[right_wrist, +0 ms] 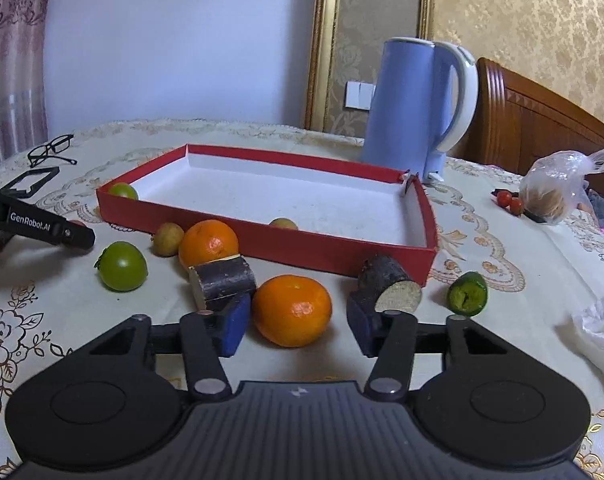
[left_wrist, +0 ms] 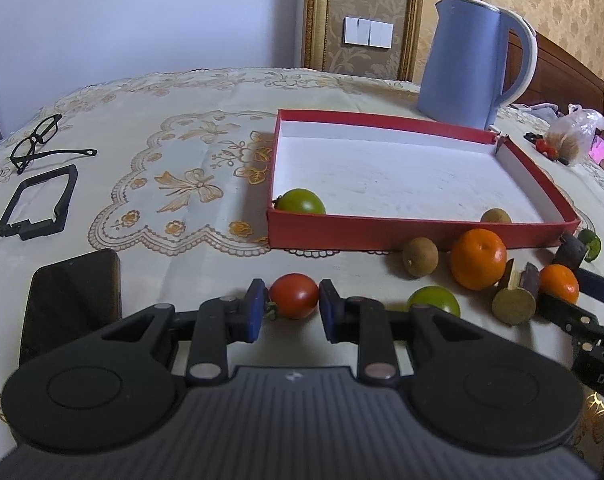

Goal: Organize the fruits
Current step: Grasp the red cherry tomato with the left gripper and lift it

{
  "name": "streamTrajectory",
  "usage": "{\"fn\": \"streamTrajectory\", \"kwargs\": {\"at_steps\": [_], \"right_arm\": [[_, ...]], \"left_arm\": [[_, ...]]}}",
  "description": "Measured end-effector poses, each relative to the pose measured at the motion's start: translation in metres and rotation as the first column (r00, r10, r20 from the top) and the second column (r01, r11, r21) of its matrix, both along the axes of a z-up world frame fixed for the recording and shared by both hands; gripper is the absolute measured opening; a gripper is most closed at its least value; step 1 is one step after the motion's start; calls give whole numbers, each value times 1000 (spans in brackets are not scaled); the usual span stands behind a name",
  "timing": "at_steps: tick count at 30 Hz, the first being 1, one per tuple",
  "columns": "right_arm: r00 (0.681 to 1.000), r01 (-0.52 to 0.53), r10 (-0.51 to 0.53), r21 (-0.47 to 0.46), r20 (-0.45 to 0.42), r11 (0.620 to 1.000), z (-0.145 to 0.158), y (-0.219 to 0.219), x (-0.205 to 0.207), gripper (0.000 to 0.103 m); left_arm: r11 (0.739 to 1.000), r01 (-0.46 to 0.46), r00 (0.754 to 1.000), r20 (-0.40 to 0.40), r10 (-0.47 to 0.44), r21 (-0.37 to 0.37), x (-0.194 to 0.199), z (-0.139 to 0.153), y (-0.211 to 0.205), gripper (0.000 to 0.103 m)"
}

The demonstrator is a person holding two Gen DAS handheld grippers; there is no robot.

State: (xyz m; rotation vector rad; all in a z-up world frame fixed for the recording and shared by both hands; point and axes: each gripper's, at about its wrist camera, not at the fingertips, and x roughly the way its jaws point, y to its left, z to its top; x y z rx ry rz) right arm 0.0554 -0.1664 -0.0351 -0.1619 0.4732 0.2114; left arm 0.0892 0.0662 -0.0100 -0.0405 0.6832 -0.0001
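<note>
Left gripper (left_wrist: 293, 312) jaws spread around red tomato (left_wrist: 293, 295) on near worktop (left_wrist: 189, 264), right gripper (right_wrist: 297, 326) jaws spread around mandarin (right_wrist: 292, 310), sugarcane chunks (right_wrist: 221, 282) crowding both sides, red tray (right_wrist: 326, 246) beyond.

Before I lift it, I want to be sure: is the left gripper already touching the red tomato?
Apart. In the left wrist view the left gripper straddles the red tomato, with a thin gap on each side.
</note>
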Motion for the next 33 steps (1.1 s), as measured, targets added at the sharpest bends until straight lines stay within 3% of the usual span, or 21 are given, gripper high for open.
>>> {"fn": "streamTrajectory", "kwargs": {"at_steps": [15, 25, 26, 28, 33], "right_arm": [[1000, -9, 9, 28, -1, 1000, 3, -6, -3, 44], [1000, -1, 2, 59, -3, 998, 3, -17, -6, 44], [1000, -2, 3, 61, -3, 998, 3, -18, -6, 44], [1000, -5, 5, 65, -1, 998, 4, -19, -8, 44], [1000, -10, 9, 76, 5, 997, 4, -20, -6, 44]], "left_arm": [[999, 41, 999, 30, -41, 12, 3, 20, -14, 26], [995, 61, 996, 57, -66, 85, 25, 32, -38, 26], [995, 68, 996, 53, -72, 72, 24, 33, -35, 26], [996, 76, 996, 48, -79, 54, 19, 31, -29, 42], [992, 103, 994, 11, -104, 73, 2, 15, -26, 42]]}}
